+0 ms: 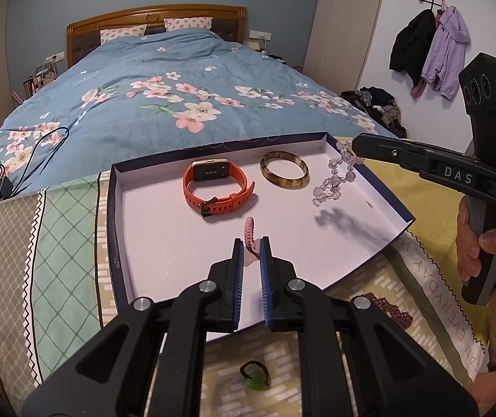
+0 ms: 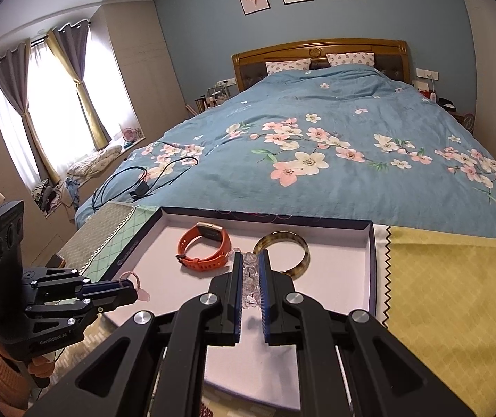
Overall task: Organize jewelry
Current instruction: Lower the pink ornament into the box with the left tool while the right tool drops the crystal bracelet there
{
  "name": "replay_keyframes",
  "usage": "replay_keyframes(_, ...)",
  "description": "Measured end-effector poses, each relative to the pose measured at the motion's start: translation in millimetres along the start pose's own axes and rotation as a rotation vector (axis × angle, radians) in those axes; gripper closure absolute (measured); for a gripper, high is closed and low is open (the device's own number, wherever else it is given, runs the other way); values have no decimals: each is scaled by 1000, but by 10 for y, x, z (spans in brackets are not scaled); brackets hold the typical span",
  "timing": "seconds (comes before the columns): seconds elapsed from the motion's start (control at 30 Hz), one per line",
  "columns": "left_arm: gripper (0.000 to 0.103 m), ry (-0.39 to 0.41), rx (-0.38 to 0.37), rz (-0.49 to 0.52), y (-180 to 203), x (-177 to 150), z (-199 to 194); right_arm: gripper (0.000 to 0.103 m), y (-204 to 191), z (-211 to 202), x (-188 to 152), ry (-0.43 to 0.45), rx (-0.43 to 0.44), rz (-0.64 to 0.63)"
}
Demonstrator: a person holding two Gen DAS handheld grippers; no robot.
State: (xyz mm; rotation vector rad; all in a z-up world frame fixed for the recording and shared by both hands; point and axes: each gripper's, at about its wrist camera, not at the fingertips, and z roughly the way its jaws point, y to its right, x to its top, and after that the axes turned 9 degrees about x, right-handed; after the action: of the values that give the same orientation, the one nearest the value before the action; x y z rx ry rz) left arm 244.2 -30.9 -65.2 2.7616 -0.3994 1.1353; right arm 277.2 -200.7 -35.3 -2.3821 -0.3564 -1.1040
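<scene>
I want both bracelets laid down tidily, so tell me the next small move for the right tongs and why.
Probably lower the right tongs and open them over bare tray floor beside the amber bangle. They are shut on the clear bead bracelet, which hangs above the tray, casting a shadow below, so it seems not yet set down.

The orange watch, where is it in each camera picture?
Left wrist view: the orange watch lies in the white tray, centre, left of the brown bangle.
Right wrist view: the watch lies left of centre, again left of the bangle.
Shared landmark: the bangle.
</scene>
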Motion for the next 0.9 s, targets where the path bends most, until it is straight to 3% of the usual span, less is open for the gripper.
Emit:
replay_keyframes(0.47, 93, -35, 1, -18, -38, 94, 220, 96, 61, 155, 47, 0, -13, -1)
replay_keyframes(0.9, 93, -102, -10, -45, -86, 77, 493, 96, 109, 273, -138, -80, -7, -14)
